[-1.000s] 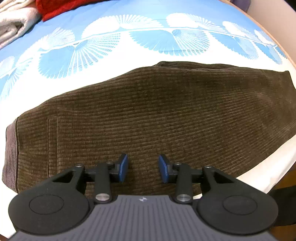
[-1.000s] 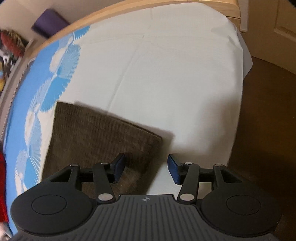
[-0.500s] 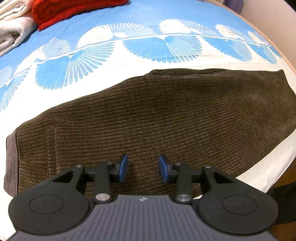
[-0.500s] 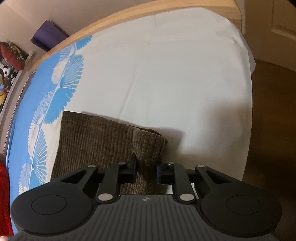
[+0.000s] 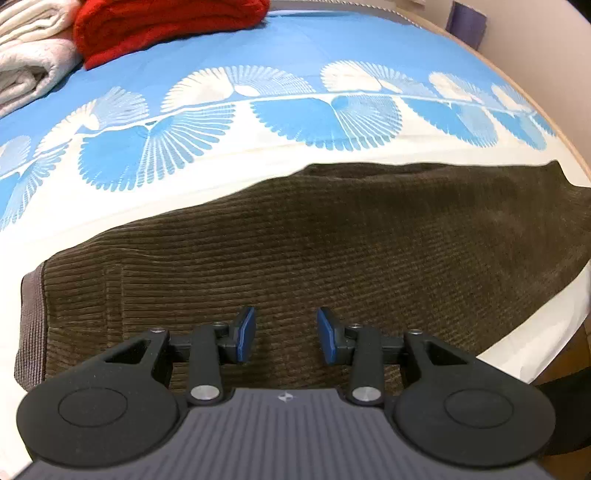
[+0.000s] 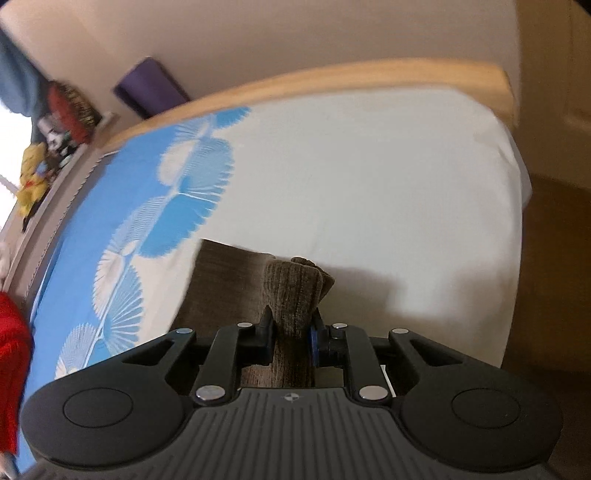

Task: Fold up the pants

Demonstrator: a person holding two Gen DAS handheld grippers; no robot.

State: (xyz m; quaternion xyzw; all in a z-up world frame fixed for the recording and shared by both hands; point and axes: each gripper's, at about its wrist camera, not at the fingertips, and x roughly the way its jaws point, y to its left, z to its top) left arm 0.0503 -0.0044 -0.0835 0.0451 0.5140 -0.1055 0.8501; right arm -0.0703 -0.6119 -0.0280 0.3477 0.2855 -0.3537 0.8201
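Brown corduroy pants (image 5: 295,251) lie flat across the bed, folded lengthwise, with the waistband at the left (image 5: 31,325). My left gripper (image 5: 286,334) is open and hovers over the near edge of the pants, close to the waist end, holding nothing. My right gripper (image 6: 291,332) is shut on the leg hem of the pants (image 6: 291,291) and holds that end bunched and lifted off the sheet. The rest of the leg (image 6: 225,273) trails down to the left of the gripper.
The bed has a blue-and-white fan-print sheet (image 5: 258,110) and a plain white part (image 6: 369,184). A red folded garment (image 5: 166,26) and a white towel (image 5: 29,62) lie at the far left. A wooden bed frame (image 6: 369,81) and the floor (image 6: 554,295) border the right.
My right gripper closed on the leg hem and has lifted it off the bed. My left gripper stayed open and drew back a little from the pants.
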